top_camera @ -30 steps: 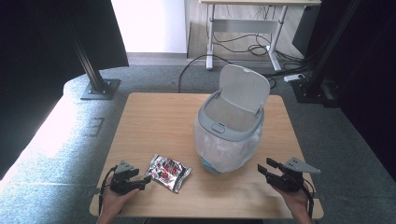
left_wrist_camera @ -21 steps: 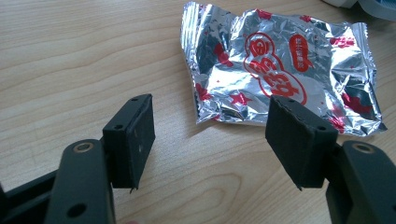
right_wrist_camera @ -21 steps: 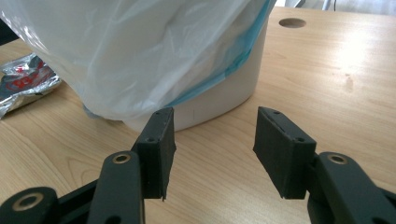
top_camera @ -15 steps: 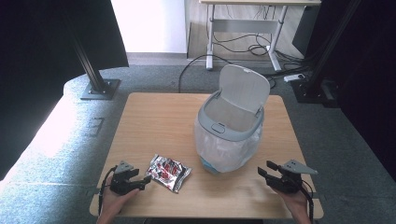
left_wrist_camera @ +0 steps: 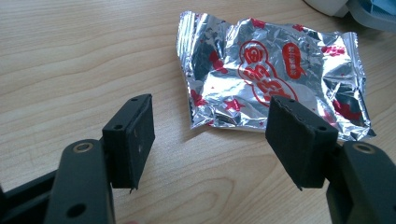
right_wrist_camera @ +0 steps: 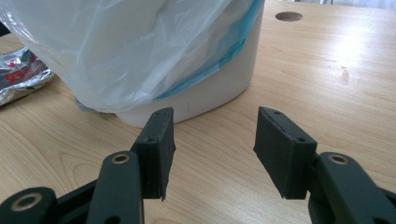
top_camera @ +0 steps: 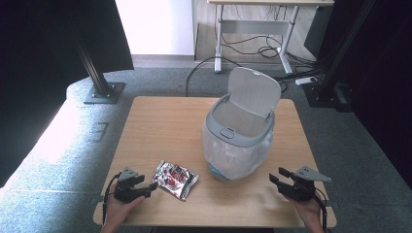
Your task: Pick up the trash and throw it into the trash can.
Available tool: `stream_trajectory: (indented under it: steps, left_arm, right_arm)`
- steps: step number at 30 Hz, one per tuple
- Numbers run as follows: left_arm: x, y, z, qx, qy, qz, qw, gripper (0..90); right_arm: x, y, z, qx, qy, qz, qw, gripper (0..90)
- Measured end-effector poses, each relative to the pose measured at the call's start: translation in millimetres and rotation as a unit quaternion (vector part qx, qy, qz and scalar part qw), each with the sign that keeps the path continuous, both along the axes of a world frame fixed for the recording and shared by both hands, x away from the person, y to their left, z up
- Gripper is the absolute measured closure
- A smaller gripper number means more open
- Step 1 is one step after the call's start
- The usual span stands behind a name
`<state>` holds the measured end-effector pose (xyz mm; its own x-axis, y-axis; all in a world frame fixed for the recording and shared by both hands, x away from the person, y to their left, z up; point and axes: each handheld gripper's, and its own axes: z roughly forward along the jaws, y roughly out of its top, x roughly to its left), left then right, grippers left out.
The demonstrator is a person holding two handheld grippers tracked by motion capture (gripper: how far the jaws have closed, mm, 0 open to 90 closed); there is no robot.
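High view: left claw point(top_camera: 151, 186) low on light wooden surface point(top_camera: 160, 126), tips just beside crinkled silver-red foil packet point(top_camera: 176, 179); right claw point(top_camera: 276, 175) level, aimed at white lidded bin with plastic liner point(top_camera: 239, 141)
Left gripper view: jaws spread, empty, packet point(left_wrist_camera: 275, 74) flat ahead
Right gripper view: jaws spread, empty, bin point(right_wrist_camera: 154, 56) near

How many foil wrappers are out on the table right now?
1. The foil wrapper lies flat near the table's front edge, just ahead of the left gripper and left of the bin. More could be hidden inside the bin or behind it.
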<state>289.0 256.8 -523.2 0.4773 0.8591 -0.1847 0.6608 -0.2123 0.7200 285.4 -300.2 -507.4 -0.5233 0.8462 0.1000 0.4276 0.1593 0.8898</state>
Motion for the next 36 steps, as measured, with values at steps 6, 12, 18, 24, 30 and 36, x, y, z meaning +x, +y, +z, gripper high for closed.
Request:
stream_trajectory:
  steps: [6, 12, 18, 24, 30, 36]
  left_arm:
    - [5.2, -5.3, -1.4, 0.001, 0.003, -0.004, 1.0000, 32.9]
    - [14.4, -14.5, -7.0, 0.014, 0.015, -0.007, 0.9998, 33.0]
    - [24.1, -19.4, -15.6, 0.027, 0.021, 0.007, 0.9994, 36.0]
    - [19.5, -20.4, -17.3, 0.040, 0.005, 0.012, 0.9991, 46.2]
    - [12.7, -25.4, -18.4, 0.077, -0.017, 0.006, 0.9969, 62.1]
    - [11.6, -29.1, -18.2, 0.090, -0.022, 0.007, 0.9957, 70.4]
  right_arm:
    - [0.7, -0.1, -2.7, -0.001, 0.005, 0.000, 1.0000, 46.7]
    - [0.8, 3.5, -5.1, -0.008, 0.009, 0.002, 0.9999, 46.7]
    - [-0.2, 6.7, -5.3, -0.009, 0.010, 0.004, 0.9999, 46.7]
    - [-0.6, 6.3, -5.3, -0.012, 0.008, 0.001, 0.9999, 46.7]
    - [-1.5, 3.4, -3.6, -0.008, 0.004, -0.007, 0.9999, 46.8]
    - [-1.4, 1.5, -3.6, -0.006, 0.003, -0.013, 0.9999, 46.9]
